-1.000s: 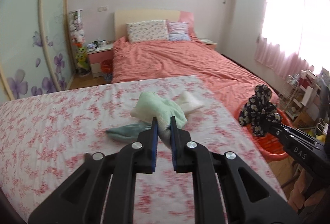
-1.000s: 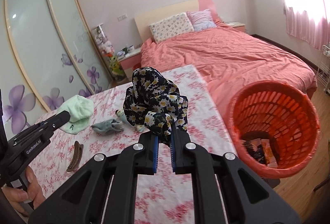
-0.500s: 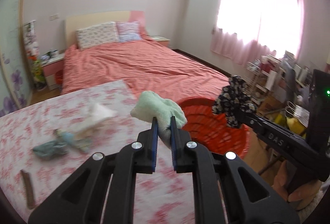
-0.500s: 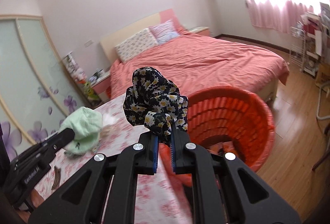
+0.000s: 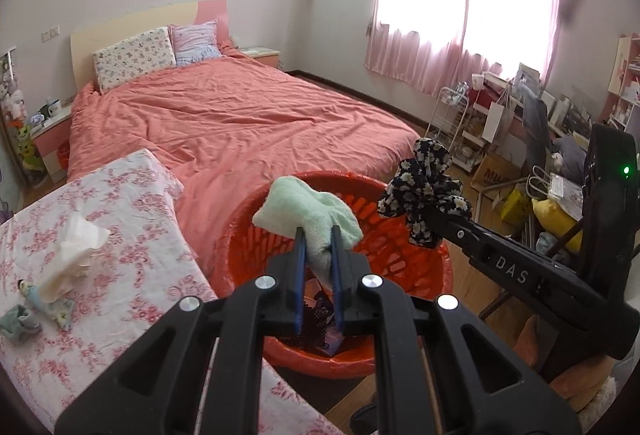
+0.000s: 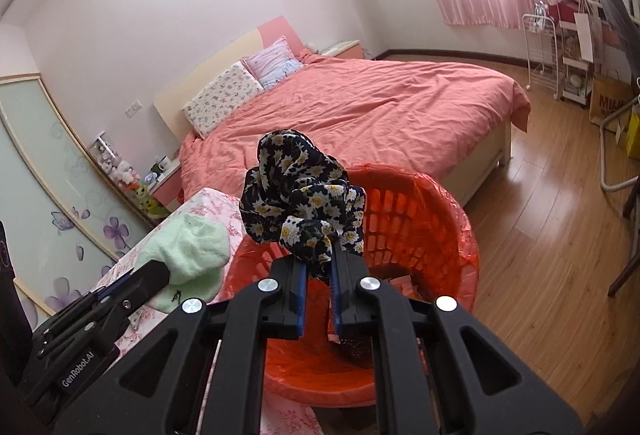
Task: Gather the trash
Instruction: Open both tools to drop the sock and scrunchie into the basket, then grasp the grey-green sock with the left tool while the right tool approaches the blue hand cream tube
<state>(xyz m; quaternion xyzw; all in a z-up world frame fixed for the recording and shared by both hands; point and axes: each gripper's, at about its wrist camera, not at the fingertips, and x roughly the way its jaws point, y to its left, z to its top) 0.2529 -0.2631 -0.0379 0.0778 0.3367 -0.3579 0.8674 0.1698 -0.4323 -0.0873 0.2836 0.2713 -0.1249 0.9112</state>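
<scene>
My left gripper (image 5: 318,235) is shut on a mint-green cloth (image 5: 304,211) and holds it over the red basket (image 5: 240,235). My right gripper (image 6: 319,247) is shut on a black floral cloth (image 6: 296,187), held above the same basket (image 6: 460,235). The floral cloth (image 5: 424,187) and the right gripper (image 5: 420,223) show at the right in the left wrist view. The green cloth (image 6: 188,247) and the left gripper (image 6: 160,271) show at the left in the right wrist view. Some trash lies in the basket's bottom.
A table with a pink floral cover (image 5: 120,219) stands left of the basket, with crumpled white tissue (image 5: 76,251) and small bluish cloths (image 5: 18,323) on it. A bed with a coral cover (image 5: 224,123) lies behind. Cluttered shelves and boxes (image 5: 520,139) fill the right.
Both grippers have swung right from over the table to above the red basket, still gripping their cloths.
</scene>
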